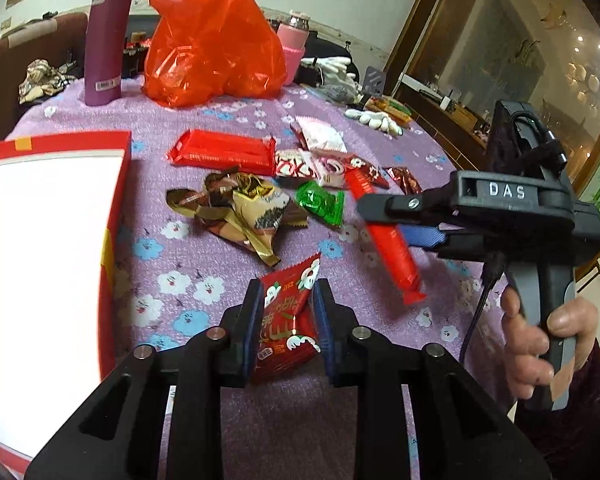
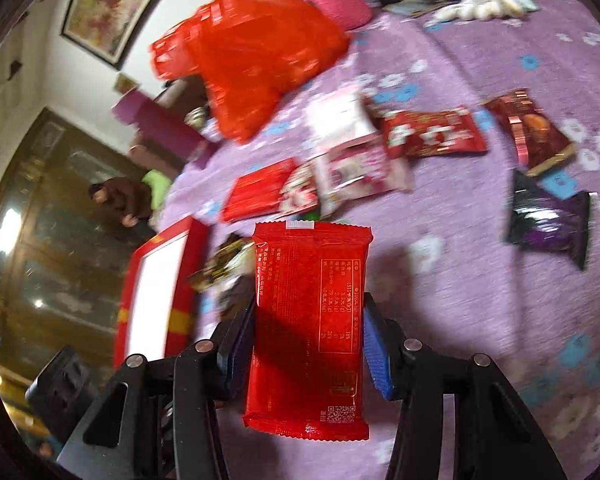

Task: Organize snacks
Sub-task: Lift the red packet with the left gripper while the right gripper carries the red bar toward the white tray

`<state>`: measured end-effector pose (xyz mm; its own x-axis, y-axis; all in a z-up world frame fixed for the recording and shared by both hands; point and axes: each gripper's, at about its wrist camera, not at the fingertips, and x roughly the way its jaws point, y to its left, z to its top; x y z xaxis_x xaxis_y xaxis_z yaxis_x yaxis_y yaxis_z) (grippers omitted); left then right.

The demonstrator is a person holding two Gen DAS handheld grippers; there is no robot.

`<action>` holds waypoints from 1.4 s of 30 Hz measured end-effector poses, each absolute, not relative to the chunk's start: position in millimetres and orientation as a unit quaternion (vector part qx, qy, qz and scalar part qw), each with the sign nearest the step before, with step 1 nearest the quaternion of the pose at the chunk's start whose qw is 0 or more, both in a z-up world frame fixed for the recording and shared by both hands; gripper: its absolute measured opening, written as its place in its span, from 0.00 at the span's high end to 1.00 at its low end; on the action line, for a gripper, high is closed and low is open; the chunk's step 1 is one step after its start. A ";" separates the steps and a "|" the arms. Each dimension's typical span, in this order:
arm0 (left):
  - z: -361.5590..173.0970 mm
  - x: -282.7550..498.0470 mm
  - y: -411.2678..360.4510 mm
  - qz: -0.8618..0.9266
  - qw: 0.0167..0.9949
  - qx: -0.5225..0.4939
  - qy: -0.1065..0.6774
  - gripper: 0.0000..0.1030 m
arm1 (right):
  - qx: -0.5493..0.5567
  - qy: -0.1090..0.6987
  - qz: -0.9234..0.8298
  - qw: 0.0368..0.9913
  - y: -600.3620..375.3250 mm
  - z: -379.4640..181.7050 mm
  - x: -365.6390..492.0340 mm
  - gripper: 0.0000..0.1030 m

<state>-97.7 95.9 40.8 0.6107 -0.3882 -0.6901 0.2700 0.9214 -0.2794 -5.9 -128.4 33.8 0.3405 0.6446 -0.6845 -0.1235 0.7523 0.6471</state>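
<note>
Holding: left gripper [image 1: 286, 320] clamps red candy [image 1: 286, 328]; right gripper [image 2: 308, 344] pinches red bar [image 2: 308, 328]; both above cloth, near box [image 1: 40, 260]; advice: lower each flat inside before releasing.

**Readable text? Basically just "DAS"**

The one thing I can read clean is "DAS", raised white letters on the black body of my right gripper [image 1: 384, 216], right side of the left wrist view.

The flat red packet [image 2: 310, 320] my right gripper holds, centre of the right wrist view, has a printed table with figures, a QR code near its lower edge and a white barcode strip on top, all too small to make out.

The red snack packet [image 1: 286, 320] in my left gripper [image 1: 286, 300] has big characters I can't make out. The purple bottle [image 1: 106, 36], upper left, carries a barcode sticker, unreadable.
</note>
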 end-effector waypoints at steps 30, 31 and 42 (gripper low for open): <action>70.4 -110.8 116.0 -0.149 0.918 -0.043 0.364 0.71 | 0.248 0.473 0.283 0.796 -113.2 46.4 -23.4 0.52; 76.0 -113.6 122.6 -0.139 0.924 -0.040 0.355 0.71 | 0.244 0.468 0.296 0.796 -104.9 52.0 -24.1 0.52; 69.0 -115.2 225.5 0.006 0.936 -0.055 0.349 0.71 | 0.198 0.476 0.402 0.757 32.2 62.3 -22.4 0.52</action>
<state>-115.2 225.5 69.0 0.7565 -0.0267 -0.6534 -0.0495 0.9940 -0.0979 -22.4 32.2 62.3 0.2233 0.7966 -0.5617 -0.4202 0.5986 0.6820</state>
